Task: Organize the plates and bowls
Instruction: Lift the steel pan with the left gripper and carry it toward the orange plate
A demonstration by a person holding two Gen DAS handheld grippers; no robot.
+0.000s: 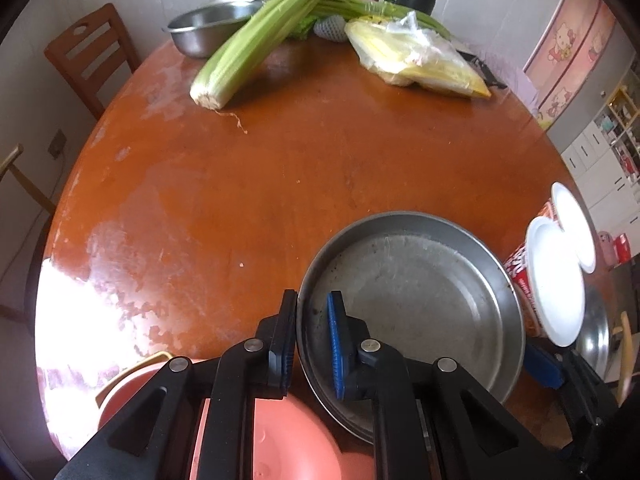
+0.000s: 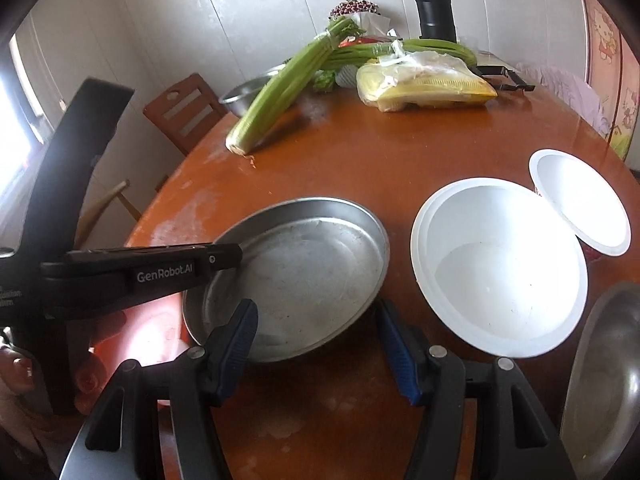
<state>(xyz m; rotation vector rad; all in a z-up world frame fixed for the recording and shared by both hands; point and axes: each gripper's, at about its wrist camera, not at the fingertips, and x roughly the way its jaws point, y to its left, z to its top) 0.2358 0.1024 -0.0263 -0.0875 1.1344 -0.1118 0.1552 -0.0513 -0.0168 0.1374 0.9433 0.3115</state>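
Left gripper (image 1: 312, 320) clamps the near-left rim of the metal plate (image 1: 420, 300), lifting it. Right gripper (image 2: 316, 344) hovers half-open and empty; foam bowl (image 2: 496, 272) lies to its right.

Table (image 1: 280, 184) was reddish-brown wood with worn pale patches; metal plate (image 1: 416, 296) dull grey, scuffed. Bowl (image 2: 500, 276) plain white inside, red printed outside; celery (image 1: 260, 40) pale green, bag (image 1: 420, 60) yellow. Both tools black with blue pads (image 1: 335, 344); basin (image 1: 280, 440) salmon pink.

You are reading "GenRobot.AI" in white on side of black left gripper (image 2: 224, 258); red cup lettering staying illegible.
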